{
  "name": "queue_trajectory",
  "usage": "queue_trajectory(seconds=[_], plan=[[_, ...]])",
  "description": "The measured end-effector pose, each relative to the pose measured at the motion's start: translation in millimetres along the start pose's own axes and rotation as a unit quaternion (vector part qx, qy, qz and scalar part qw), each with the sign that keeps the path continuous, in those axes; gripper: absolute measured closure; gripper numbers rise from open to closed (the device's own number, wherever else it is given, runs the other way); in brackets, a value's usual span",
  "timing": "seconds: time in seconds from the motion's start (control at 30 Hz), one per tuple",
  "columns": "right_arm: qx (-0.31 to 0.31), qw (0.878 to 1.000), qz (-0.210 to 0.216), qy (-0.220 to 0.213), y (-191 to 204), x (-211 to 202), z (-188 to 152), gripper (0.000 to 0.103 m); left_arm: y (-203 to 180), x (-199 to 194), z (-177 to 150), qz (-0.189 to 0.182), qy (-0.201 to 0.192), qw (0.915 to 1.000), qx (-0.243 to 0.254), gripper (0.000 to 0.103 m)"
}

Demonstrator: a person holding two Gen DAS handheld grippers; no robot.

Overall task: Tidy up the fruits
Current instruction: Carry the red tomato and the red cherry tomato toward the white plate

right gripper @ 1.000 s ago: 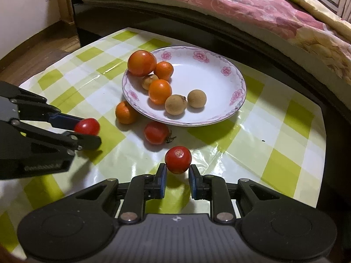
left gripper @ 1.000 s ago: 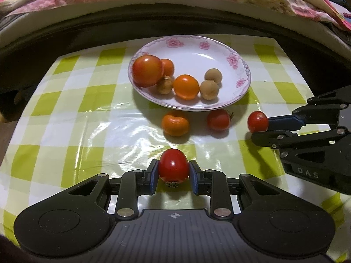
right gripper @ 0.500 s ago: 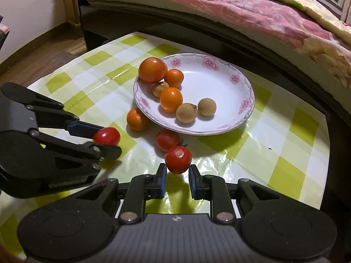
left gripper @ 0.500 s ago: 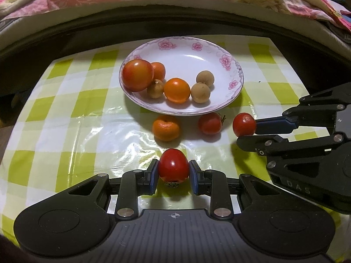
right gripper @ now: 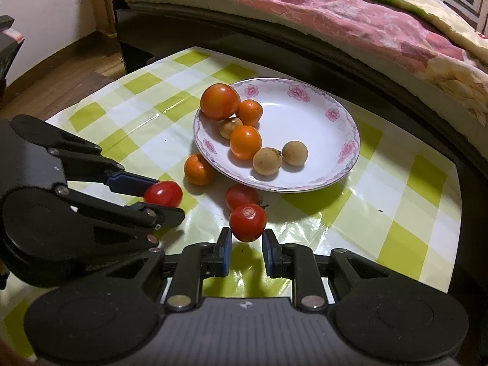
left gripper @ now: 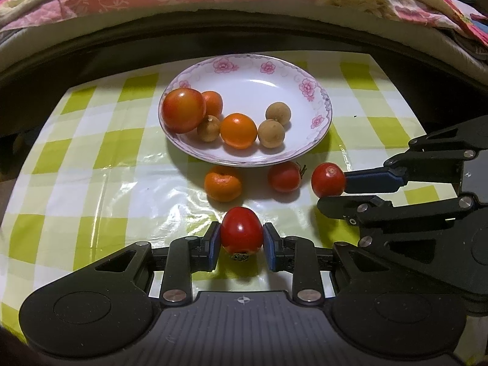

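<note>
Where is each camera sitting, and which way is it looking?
Left wrist view: sits on the left tool, looking forward and down past its cherry tomato at the plate; the right tool pokes in.
Right wrist view: sits on the right tool, looking forward and down past its small tomato at the plate; the left tool pokes in.
Shared: the plate, loose orange, loose tomato.

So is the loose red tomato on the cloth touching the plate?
Cannot tell. In both wrist views the plate rim overhangs the loose tomato, hiding any contact or gap underneath.
</note>
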State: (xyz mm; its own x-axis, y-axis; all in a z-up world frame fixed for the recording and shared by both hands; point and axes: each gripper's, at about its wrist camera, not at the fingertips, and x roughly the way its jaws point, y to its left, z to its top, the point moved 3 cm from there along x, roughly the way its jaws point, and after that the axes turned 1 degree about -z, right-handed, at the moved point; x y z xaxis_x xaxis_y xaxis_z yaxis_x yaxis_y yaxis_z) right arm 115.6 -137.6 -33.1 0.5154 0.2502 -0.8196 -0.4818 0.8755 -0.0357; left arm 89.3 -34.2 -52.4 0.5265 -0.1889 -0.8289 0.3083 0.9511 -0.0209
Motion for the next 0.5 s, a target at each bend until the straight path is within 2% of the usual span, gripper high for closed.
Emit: queue_trajectory(seconds=[0.5], plan=[[0.005, 1.000, -0.006, -0.006, -2.8, -2.1, 3.4, 0.078, -1.0, -2.4, 8.6, 0.002, -0.012, 0.9999, -0.001, 0.068]])
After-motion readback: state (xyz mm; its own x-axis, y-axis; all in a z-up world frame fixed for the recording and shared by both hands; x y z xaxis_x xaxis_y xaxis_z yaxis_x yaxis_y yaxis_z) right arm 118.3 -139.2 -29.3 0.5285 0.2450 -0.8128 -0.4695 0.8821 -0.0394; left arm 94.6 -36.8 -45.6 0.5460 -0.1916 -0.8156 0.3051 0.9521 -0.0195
